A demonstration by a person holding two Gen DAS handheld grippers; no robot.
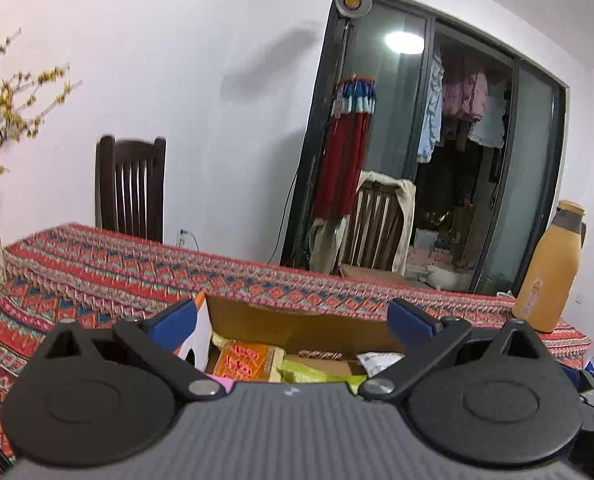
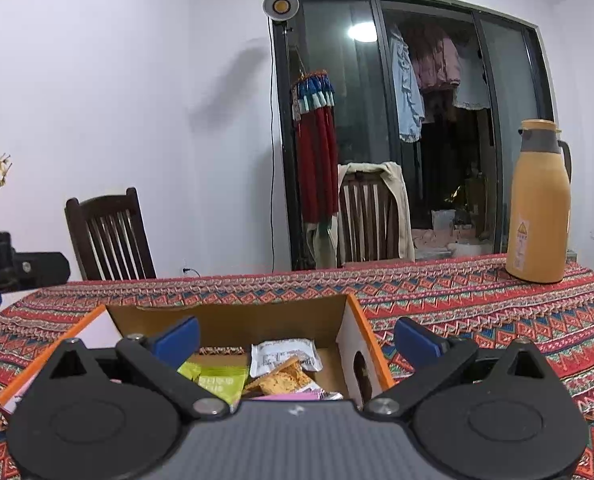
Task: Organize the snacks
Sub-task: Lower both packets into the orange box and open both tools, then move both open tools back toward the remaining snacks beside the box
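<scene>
Hovering with jaws spread wide, both grippers face the open cardboard box of snack packets; right gripper nearer.

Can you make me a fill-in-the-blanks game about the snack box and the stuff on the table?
1. The snacks lie inside a cardboard ____.
2. The tall yellow flask stands on the ____.
3. The white packet lies next to a ____ packet.
4. The jaws of the right gripper are wide ____ and hold nothing.

Missing words: box; table; green; open
</scene>
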